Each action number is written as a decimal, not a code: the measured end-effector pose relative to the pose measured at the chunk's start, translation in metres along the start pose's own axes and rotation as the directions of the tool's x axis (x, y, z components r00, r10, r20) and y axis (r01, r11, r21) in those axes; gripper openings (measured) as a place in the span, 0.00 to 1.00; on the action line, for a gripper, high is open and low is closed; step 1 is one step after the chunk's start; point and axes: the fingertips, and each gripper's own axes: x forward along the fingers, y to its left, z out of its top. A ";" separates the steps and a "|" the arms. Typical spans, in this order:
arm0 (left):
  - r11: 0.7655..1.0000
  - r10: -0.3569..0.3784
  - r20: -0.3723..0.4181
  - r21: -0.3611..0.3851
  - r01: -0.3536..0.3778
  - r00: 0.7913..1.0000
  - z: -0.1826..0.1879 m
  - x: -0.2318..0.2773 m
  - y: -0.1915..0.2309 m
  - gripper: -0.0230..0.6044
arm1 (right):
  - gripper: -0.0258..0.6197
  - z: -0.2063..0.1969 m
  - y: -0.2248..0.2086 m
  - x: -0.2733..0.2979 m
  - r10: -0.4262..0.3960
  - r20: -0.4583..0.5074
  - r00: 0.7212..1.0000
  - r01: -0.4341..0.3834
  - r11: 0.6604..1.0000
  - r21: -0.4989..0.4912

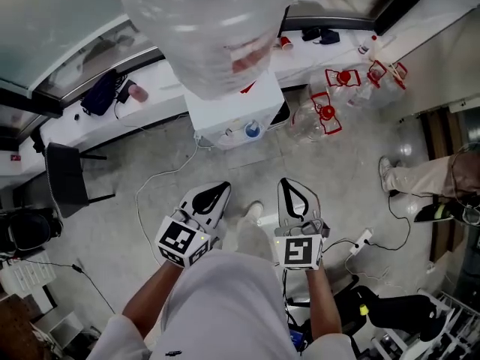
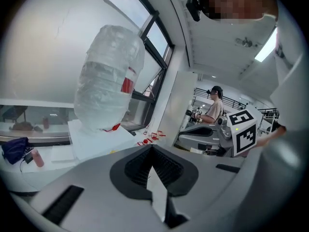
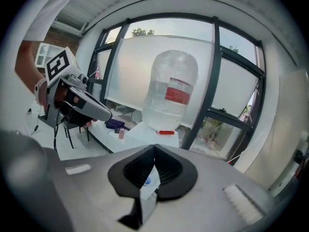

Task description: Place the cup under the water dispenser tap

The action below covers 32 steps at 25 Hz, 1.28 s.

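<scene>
- at the person's waist, head view: left gripper and right gripper side by side, near each other, both aimed toward the water dispenser.
- left jaws: tips pressed together, nothing between them.
- right jaws: closed tip to tip as well, nothing between them.
- floor between grippers and dispenser: white cable loops across it.
- dispenser: white box, big clear bottle upside down on top, blue tap on the front, no cup below it.
- floor right of dispenser: clear empty jugs with red handles.
- white tabletop behind, left part: dark bag, small pink container just beside it; cannot tell if it is a cup.
- tabletop, right part: small red cup, upright, well apart from the tap.
</scene>
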 end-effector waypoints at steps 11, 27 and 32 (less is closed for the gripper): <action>0.999 -0.029 0.081 0.044 0.026 0.996 0.036 -0.041 -0.029 0.04 | 0.06 0.031 -0.017 -0.069 -0.161 0.039 0.986 0.156 0.983 0.098; 0.989 -0.114 0.115 0.111 0.102 0.987 0.062 -0.051 -0.051 0.04 | 0.06 0.017 -0.023 -0.131 -0.348 0.047 0.936 0.335 0.927 0.171; 0.986 -0.128 0.108 0.125 0.114 0.986 0.064 -0.048 -0.058 0.04 | 0.06 0.010 -0.025 -0.140 -0.366 0.044 0.930 0.352 0.916 0.191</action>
